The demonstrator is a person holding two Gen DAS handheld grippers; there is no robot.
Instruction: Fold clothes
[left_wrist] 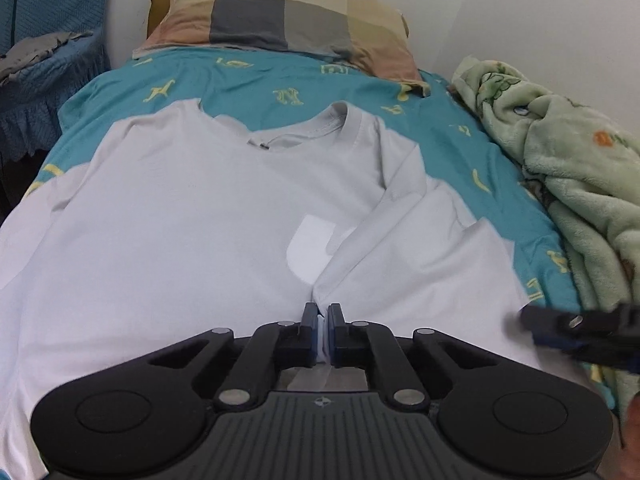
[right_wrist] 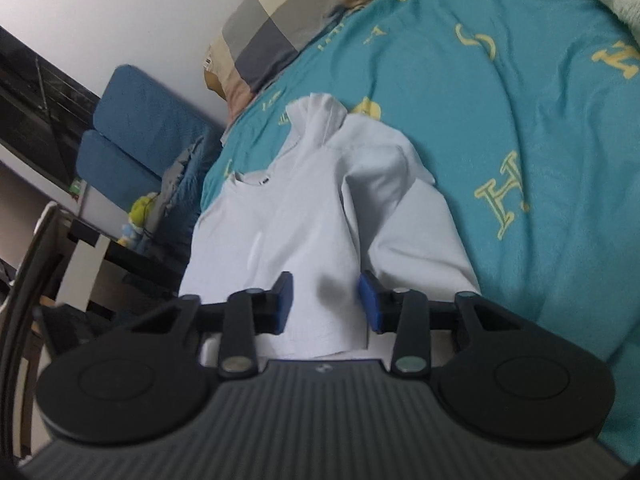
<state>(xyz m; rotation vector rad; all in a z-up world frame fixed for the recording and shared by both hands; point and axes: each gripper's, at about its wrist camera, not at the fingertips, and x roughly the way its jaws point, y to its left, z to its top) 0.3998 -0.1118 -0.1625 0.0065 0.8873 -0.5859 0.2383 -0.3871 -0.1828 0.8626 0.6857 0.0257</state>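
A white T-shirt (left_wrist: pixel 192 216) lies spread on the teal bed sheet (left_wrist: pixel 280 76), collar toward the pillow, its right side folded inward over the chest. My left gripper (left_wrist: pixel 323 320) is shut on the T-shirt's lower hem fold. My right gripper (right_wrist: pixel 325 300) is open, its blue pads on either side of the T-shirt (right_wrist: pixel 304 216) cloth near the hem without pinching it. The right gripper also shows blurred at the right edge of the left wrist view (left_wrist: pixel 580 330).
A checked pillow (left_wrist: pixel 280 8) lies at the head of the bed. A green fleece blanket (left_wrist: pixel 560 160) is heaped along the right side. A blue chair (right_wrist: pixel 132 136) and a dark desk (right_wrist: pixel 120 260) stand left of the bed.
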